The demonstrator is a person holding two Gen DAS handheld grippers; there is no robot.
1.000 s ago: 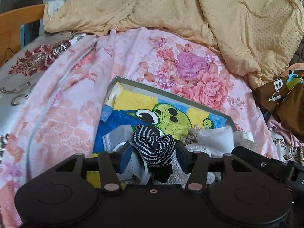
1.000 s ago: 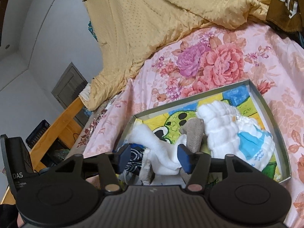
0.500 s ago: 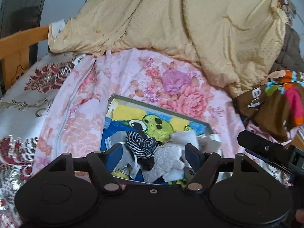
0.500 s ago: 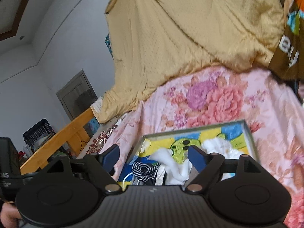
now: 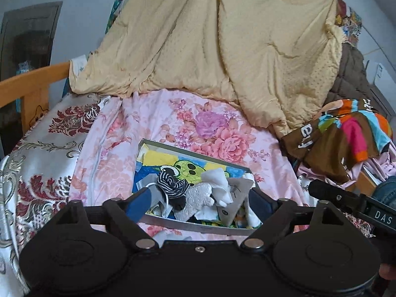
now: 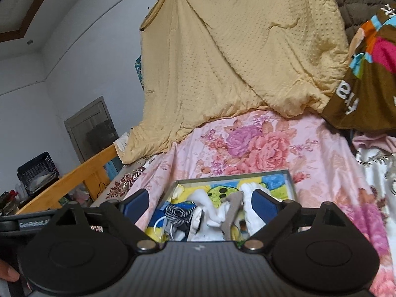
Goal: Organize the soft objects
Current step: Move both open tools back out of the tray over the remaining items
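A shallow tray (image 5: 198, 229) with a green cartoon picture lies on the bed. It holds a jumble of soft things: a black-and-white striped sock (image 5: 173, 185), a white cloth (image 5: 217, 183) and a grey cloth (image 5: 238, 193). My left gripper (image 5: 200, 203) hovers back from the tray's near edge, its jaws opening, nothing between the blue pads. In the right wrist view the same tray (image 6: 235, 175), striped sock (image 6: 178, 214) and white cloth (image 6: 212, 212) lie beyond my right gripper (image 6: 200, 203). Its jaws are opening too and are empty.
A yellow quilt (image 5: 222, 49) is heaped at the back over the pink floral sheet (image 5: 210, 128). A brown multicoloured garment (image 5: 341, 133) lies to the right. A wooden bed rail (image 5: 29, 84) runs along the left, with a door (image 6: 91, 128) and a black crate (image 6: 37, 170) beyond.
Both grippers drew back and up from the tray and their jaws spread wide. The striped sock and the white cloth, earlier between the pads, now lie in the tray.
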